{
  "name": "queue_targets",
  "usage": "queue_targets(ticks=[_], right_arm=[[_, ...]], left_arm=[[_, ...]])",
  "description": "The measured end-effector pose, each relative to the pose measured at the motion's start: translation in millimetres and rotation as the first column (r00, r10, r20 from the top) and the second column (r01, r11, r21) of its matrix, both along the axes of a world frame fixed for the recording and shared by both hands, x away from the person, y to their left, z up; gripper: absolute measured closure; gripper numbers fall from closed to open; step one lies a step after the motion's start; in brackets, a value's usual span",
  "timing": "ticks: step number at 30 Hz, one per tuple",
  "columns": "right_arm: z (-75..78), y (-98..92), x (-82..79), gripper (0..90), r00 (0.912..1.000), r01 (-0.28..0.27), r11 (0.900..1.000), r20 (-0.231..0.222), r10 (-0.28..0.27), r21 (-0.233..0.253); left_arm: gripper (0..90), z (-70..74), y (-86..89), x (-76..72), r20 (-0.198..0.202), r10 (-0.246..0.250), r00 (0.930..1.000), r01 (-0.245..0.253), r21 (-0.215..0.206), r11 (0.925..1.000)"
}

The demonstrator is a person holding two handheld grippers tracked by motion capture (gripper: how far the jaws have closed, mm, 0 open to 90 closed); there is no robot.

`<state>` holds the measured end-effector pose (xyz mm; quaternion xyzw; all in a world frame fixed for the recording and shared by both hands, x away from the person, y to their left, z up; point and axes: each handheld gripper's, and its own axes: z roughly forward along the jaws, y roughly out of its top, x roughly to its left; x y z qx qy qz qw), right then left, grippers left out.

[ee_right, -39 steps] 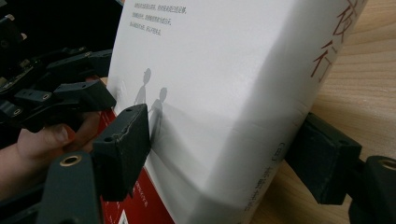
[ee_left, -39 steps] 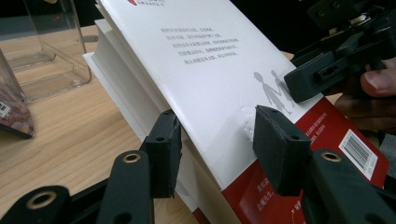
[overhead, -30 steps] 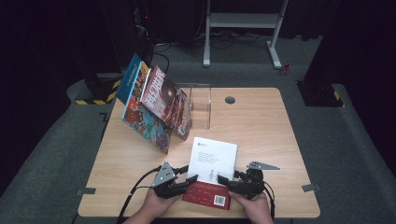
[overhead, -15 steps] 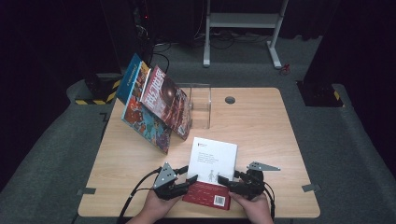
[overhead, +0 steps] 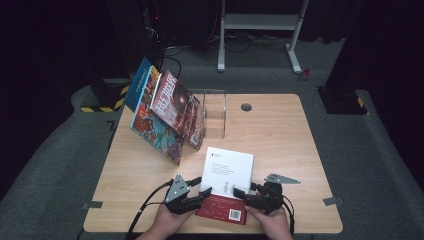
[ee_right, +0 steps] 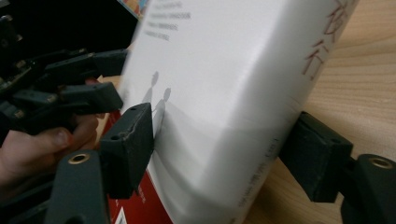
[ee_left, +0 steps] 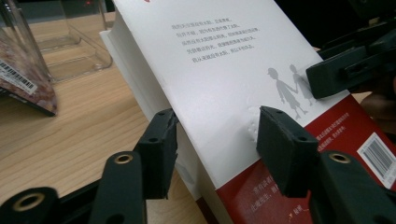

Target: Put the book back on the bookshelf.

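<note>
Book first: thick white-and-red paperback book (overhead: 227, 182) lies back cover up at lower centre of high view, on light wooden table (overhead: 280, 140), barcode end toward bottom edge. L gripper (overhead: 196, 192) sits at book's left edge, R gripper (overhead: 241, 194) at its right edge, both w/ a hand behind them at bottom of frame.

Left gripper view: book (ee_left: 224, 74) runs from upper centre down to lower right; L gripper (ee_left: 215, 144) straddles its long edge, one jaw pad pressing on the white cover where the paper dimples, other jaw at the page block below. Looks clamped on the book, though the lower contact is partly hidden. R gripper (ee_left: 334, 77) shows at upper right of that frame, pad on cover beside two small grey figures.

Right gripper view: R gripper (ee_right: 219, 149) has jaws either side of the book (ee_right: 224, 79), left pad on cover, right pad against spine side w/ red characters; book bulges betw. them, so gripped. L gripper (ee_right: 98, 98) at left of frame.

Upper left of high view: two colourful books (overhead: 165, 117) lean against clear acrylic stand (overhead: 212, 112), well apart from the held book.
</note>
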<state>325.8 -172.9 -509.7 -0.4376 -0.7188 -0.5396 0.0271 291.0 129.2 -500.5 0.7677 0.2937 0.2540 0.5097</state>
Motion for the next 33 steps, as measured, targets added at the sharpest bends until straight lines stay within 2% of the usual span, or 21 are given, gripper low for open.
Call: queue_targets(ticks=[1, 2, 3, 5, 7, 11, 14, 18, 20, 21, 22, 23, 25, 26, 27, 28, 29, 30, 31, 32, 33], right_arm=[[0.7, -0.7, -0.6, 31.5, 1.0000, 0.005, 1.000, 0.000, -0.005, 0.018], [1.3, -1.1, -0.4, 32.0, 1.0000, 0.007, 0.999, -0.003, -0.007, 0.034], [1.3, -1.1, -0.4, 32.0, 1.0000, 0.007, 0.999, -0.003, -0.007, 0.034], [0.3, 0.2, 0.9, 32.0, 0.9994, 0.028, 0.998, -0.024, -0.027, 0.048], [-1.5, -0.6, 3.0, 32.1, 0.9991, 0.024, 0.998, -0.037, -0.022, 0.050], [2.6, 1.2, -0.3, 32.1, 0.9998, 0.014, 0.999, 0.016, -0.014, 0.031], [3.5, 2.1, -0.9, 32.1, 0.9996, 0.016, 0.999, 0.024, -0.017, 0.029], [3.3, 2.1, -0.9, 32.1, 0.9996, 0.019, 0.999, 0.021, -0.020, 0.027], [3.5, 2.3, -1.0, 32.2, 0.9994, 0.017, 1.000, 0.029, -0.018, 0.025], [3.6, 2.3, -1.0, 32.1, 0.9994, 0.017, 1.000, 0.029, -0.018, 0.024], [3.6, 2.3, -1.0, 32.1, 0.9994, 0.017, 1.000, 0.029, -0.018, 0.024], [3.6, 2.3, -1.0, 32.1, 0.9994, 0.017, 1.000, 0.030, -0.018, 0.024], [3.7, 2.3, -1.2, 32.1, 0.9994, 0.017, 1.000, 0.030, -0.017, 0.024], [3.8, 2.3, -1.4, 32.1, 0.9993, 0.017, 1.000, 0.032, -0.018, 0.023], [4.4, 2.5, -2.0, 32.1, 0.9991, 0.016, 1.000, 0.039, -0.017, 0.020], [4.4, 2.5, -2.0, 32.1, 0.9991, 0.016, 1.000, 0.039, -0.017, 0.020], [5.2, 2.8, -2.6, 32.1, 0.9990, 0.014, 1.000, 0.041, -0.015, 0.018], [5.6, 3.0, -2.8, 32.1, 0.9989, 0.013, 1.000, 0.045, -0.014, 0.017], [5.8, 3.2, -3.0, 32.1, 0.9987, 0.013, 1.000, 0.050, -0.014, 0.015], [6.0, 3.2, -3.1, 32.1, 0.9986, 0.011, 1.000, 0.052, -0.012, 0.013], [6.1, 3.2, -3.0, 32.1, 0.9980, 0.011, 1.000, 0.062, -0.011, 0.011]], left_arm=[[48.1, 0.0, 0.0, 0.0, 0.000, 0.000, 1.0000, 0.000, 0.000, 1.0000], [49.6, -0.8, -5.7, -4.7, 0.052, -0.003, 0.9986, -0.001, 0.065, 0.9979], [49.6, -2.0, -9.5, -7.0, 0.056, -0.026, 0.9981, 0.021, 0.079, 0.9967], [50.3, -5.0, -13.3, -8.5, 0.040, -0.032, 0.9987, 0.030, 0.049, 0.9983], [49.8, -5.7, -13.9, -8.1, 0.043, -0.039, 0.9983, 0.037, 0.046, 0.9983], [44.2, -4.4, -10.2, -6.2, 0.043, -0.034, 0.9985, 0.033, 0.026, 0.9991], [42.3, -3.7, -8.6, -4.2, 0.044, -0.008, 0.9990, 0.007, 0.030, 0.9995], [36.0, -4.9, -3.3, 1.9, 0.000, 0.015, 0.9999, -0.015, -0.007, 0.9999], [33.6, -5.4, -0.9, 5.3, -0.038, 0.019, 0.9991, -0.020, -0.039, 0.9990], [32.1, -5.9, 1.9, 9.2, -0.078, 0.018, 0.9968, -0.023, -0.065, 0.9976], [30.6, -5.9, 1.9, 9.2, -0.078, 0.018, 0.9968, -0.023, -0.065, 0.9976], [30.6, -6.3, 3.5, 11.5, -0.100, 0.016, 0.9948, -0.024, -0.080, 0.9965], [27.0, -7.2, 6.4, 16.3, -0.150, 0.011, 0.9887, -0.028, -0.114, 0.9931], [25.9, -8.1, 7.7, 18.8, -0.183, 0.004, 0.9831, -0.030, -0.142, 0.9894], [21.8, -9.1, 10.1, 22.7, -0.225, -0.004, 0.9743, -0.034, -0.167, 0.9854], [21.8, -9.7, 11.4, 24.8, -0.251, -0.012, 0.9678, -0.035, -0.183, 0.9826], [19.8, -11.2, 14.5, 28.9, -0.300, -0.030, 0.9535, -0.036, -0.212, 0.9766], [19.4, -12.0, 15.5, 30.5, -0.315, -0.039, 0.9481, -0.035, -0.227, 0.9733], [19.4, -12.0, 15.5, 30.5, -0.315, -0.039, 0.9481, -0.035, -0.227, 0.9733], [19.4, -13.1, 17.6, 33.2, -0.347, -0.060, 0.9359, -0.029, -0.247, 0.9685], [19.1, -13.6, 18.7, 34.7, -0.357, -0.068, 0.9316, -0.027, -0.252, 0.9672]])
